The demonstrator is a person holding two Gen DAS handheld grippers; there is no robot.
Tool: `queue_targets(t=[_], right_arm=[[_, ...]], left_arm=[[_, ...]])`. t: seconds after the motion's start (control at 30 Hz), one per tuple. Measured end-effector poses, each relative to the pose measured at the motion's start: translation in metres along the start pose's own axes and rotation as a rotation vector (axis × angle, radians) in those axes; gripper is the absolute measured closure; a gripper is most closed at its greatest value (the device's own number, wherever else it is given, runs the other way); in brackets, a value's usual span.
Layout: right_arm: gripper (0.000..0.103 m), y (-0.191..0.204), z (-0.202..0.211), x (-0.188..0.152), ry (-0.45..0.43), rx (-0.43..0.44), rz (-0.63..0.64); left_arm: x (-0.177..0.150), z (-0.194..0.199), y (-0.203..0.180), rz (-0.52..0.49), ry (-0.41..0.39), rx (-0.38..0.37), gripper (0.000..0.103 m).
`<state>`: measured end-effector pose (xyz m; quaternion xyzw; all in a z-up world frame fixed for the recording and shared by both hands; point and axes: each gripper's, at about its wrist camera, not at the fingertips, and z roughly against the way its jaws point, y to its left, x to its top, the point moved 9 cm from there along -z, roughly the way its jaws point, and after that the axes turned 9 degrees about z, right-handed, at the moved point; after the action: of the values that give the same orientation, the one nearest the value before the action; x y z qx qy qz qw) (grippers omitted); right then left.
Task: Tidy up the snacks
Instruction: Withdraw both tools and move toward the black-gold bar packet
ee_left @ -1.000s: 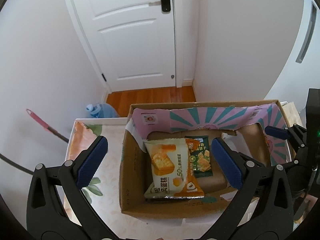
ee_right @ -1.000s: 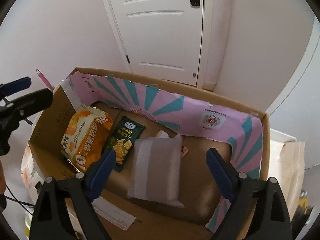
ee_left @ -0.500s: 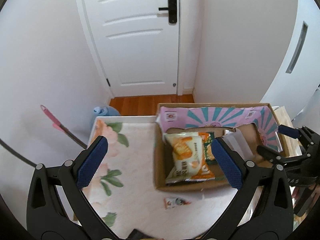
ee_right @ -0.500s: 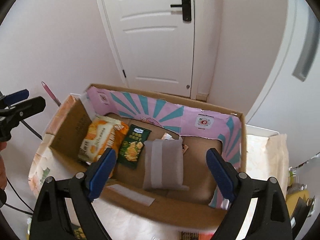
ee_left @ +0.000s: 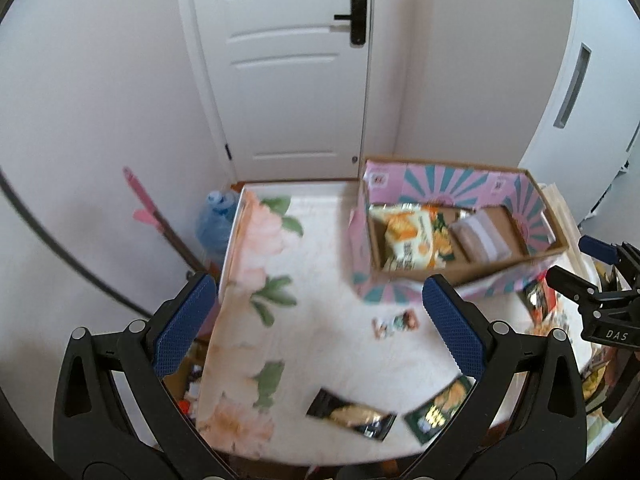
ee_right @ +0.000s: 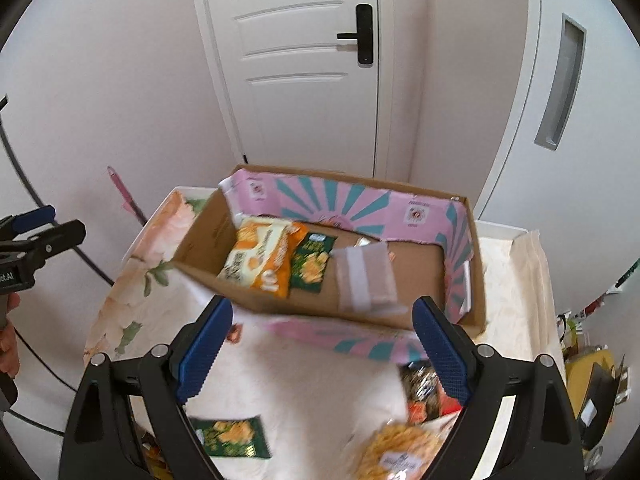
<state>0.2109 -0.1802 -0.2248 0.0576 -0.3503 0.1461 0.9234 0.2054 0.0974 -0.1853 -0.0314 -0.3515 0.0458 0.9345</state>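
A cardboard box (ee_right: 200,240) (ee_left: 472,272) with pink and teal flaps stands at the back of the floral table. Inside lie an orange snack bag (ee_right: 264,256) (ee_left: 408,236), a dark green packet (ee_right: 312,264) and a grey wrapped pack (ee_right: 364,276) (ee_left: 484,236). Loose on the table are a green packet (ee_right: 230,436) (ee_left: 438,408), a black packet (ee_left: 352,414), a small sachet (ee_left: 396,322), a yellow bag (ee_right: 396,452) and a red-black packet (ee_right: 424,392). My left gripper (ee_left: 320,320) and right gripper (ee_right: 320,348) both hang open and empty above the table, back from the box.
A white door (ee_left: 296,80) and walls stand behind the table (ee_left: 312,248). A blue water bottle (ee_left: 216,220) and a pink-handled mop (ee_left: 140,196) sit left of the table on the floor. Clutter lies past the table's right edge (ee_right: 592,380).
Both grippers have pulled back and risen from over the box. The table front with its loose packets has come into view. The grey pack has settled in the box.
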Motion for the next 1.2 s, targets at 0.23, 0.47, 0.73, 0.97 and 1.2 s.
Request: queue_targets(t=[0.23,0.47,0.73,0.97,1.2], right_arm=[[0.013,0.032,0.000,-0.020,0.029,0.055,-0.018],[0.013,0.040,-0.011,-0.037,0.057,0.078,-0.012],[0.013,0.055,-0.030,-0.053,0.072,0.133,0.133],[0.013,0.072,-0.050,-0.057,0.064,0.241,0.269],[0.023,0.104,-0.079,-0.066,0.044,0.376,0.525]], left_arm=[[-0.041,0.008,0.025,0.054,0.040,0.033,0.000],[-0.085,-0.002,0.030,0.157,0.103,0.079,0.000],[-0.137,-0.032,0.030,0.288,0.189,0.128,0.000],[-0.172,-0.060,0.017,0.409,0.250,0.139,0.010],[-0.198,-0.088,0.014,0.527,0.294,0.166,0.026]])
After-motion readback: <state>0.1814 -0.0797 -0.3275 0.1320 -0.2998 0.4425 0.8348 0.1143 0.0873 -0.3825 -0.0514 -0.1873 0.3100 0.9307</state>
